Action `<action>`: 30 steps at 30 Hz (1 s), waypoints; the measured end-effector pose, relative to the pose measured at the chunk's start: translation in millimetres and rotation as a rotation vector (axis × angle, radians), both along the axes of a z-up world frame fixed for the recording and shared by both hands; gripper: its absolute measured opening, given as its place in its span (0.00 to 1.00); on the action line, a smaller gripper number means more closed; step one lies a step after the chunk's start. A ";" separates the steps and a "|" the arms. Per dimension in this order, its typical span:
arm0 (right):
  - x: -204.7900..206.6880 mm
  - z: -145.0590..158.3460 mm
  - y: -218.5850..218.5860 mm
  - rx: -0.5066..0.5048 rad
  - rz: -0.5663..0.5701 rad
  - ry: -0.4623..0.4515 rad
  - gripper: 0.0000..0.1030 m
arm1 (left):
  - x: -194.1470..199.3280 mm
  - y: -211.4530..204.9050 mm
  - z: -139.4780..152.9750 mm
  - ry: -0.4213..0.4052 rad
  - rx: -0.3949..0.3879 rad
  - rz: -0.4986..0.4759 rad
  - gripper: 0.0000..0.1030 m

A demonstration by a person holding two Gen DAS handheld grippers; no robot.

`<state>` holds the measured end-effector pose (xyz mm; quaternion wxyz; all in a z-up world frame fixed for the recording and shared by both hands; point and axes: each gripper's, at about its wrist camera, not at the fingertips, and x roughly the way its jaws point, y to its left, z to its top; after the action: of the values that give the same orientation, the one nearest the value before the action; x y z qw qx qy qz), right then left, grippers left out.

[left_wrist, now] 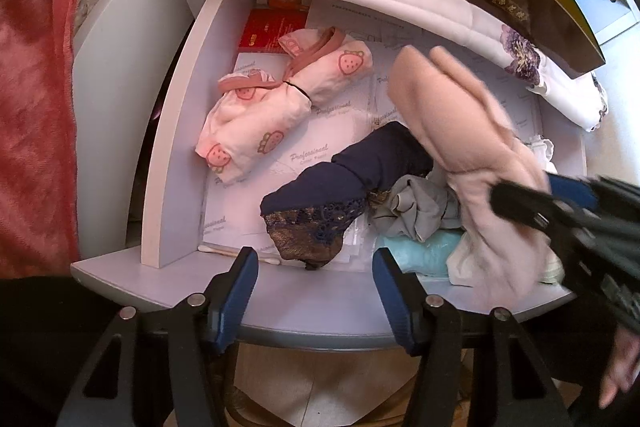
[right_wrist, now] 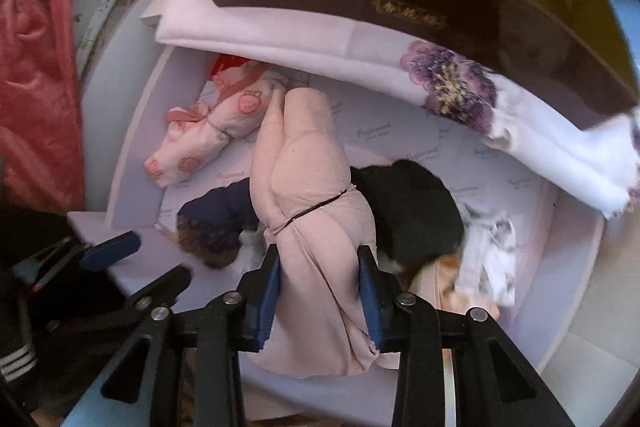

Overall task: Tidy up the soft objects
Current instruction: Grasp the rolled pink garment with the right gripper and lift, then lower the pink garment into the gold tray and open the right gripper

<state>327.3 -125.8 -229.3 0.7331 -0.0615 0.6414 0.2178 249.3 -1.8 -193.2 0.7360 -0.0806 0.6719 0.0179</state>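
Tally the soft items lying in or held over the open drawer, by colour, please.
Pink, plain (the tied bundle in the right hand-held gripper): 1
Pink, strawberry print (strawberry bundle): 1
Navy with lace (navy garment): 1
Grey (grey cloth): 1
Light blue (blue cloth): 1
Black (black garment): 1
Total: 6

bundle (right_wrist: pixel 308 187): plain pale pink | roll (left_wrist: pixel 256 107): pink strawberry print | garment (left_wrist: pixel 340 183): navy, gold lace

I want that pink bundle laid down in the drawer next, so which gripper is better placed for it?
Right. The right gripper already clamps the pink bundle over the drawer. The left gripper hangs open and empty at the drawer's front edge.
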 end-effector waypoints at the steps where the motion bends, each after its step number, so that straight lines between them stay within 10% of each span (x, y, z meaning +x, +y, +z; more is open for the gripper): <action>1: -5.0 8.2 -3.4 0.006 0.005 -0.005 0.36 | 0.2 0.5 -0.1 0.001 0.002 0.004 0.57; 14: 13.2 138.5 -78.1 0.252 -0.351 -0.223 0.36 | 1.3 -5.0 -3.8 0.014 0.040 -0.024 0.56; 21: 97.4 137.8 -89.4 0.186 -0.606 -0.325 0.36 | 1.1 -4.7 -4.6 0.014 0.036 -0.029 0.55; 30: 166.2 97.4 -83.1 0.013 -0.630 -0.350 0.36 | 1.7 -6.2 -6.4 0.016 0.050 -0.037 0.55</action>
<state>493.5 -208.9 -131.9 0.8633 0.1073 0.4924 -0.0286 251.1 -8.1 -199.6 0.7326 -0.0494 0.6785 0.0217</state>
